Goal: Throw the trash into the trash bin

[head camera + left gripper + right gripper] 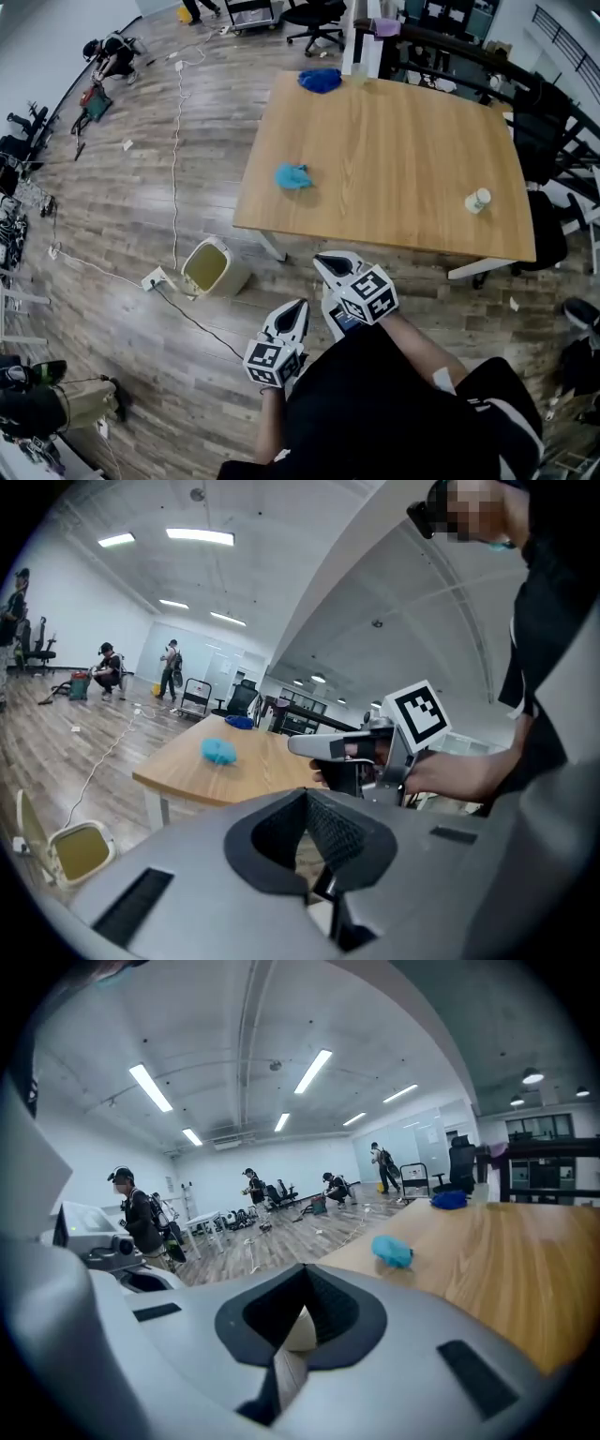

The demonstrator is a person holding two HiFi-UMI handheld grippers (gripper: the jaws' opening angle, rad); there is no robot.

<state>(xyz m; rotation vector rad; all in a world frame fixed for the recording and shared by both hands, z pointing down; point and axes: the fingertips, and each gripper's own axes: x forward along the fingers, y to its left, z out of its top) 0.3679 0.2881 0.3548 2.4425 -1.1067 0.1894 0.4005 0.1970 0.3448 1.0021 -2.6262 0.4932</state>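
Trash: a crumpled blue wad [292, 175] lies on the near-left part of the tabletop, close to the edge. Neither gripper touches it.
Table: the wooden table [403, 150] stands ahead of the person, and its near-left corner is just above the bin.
Trash bin: the pale trash bin [234, 277] sits on the floor beside the table's near-left leg, its mouth turned up toward the head view.
Bin contents: the yellowish inside looks bare. No trash can be made out in it.
Left gripper: the left gripper [296, 309] is held low in front of the body, short of the table. Its jaws are clenched on nothing.
Right gripper: the right gripper [328, 261] is nearer the table edge and points toward the wad. Its jaws are also pressed together and hold nothing. A pale shape shows through the gap beneath them, and I cannot tell what it is.
Other items: a second blue heap [320, 80] lies at the far edge, and a small white bottle [478, 200] is on its side at the right.
Step in hand: probably the reach for the wad, which has not begun.
Doing it well: spread the jaws before arriving. Come in low over the table edge and pinch the bulk of the wad, not a loose fold. Lift it clear, then let go only when directly over the bin's mouth.
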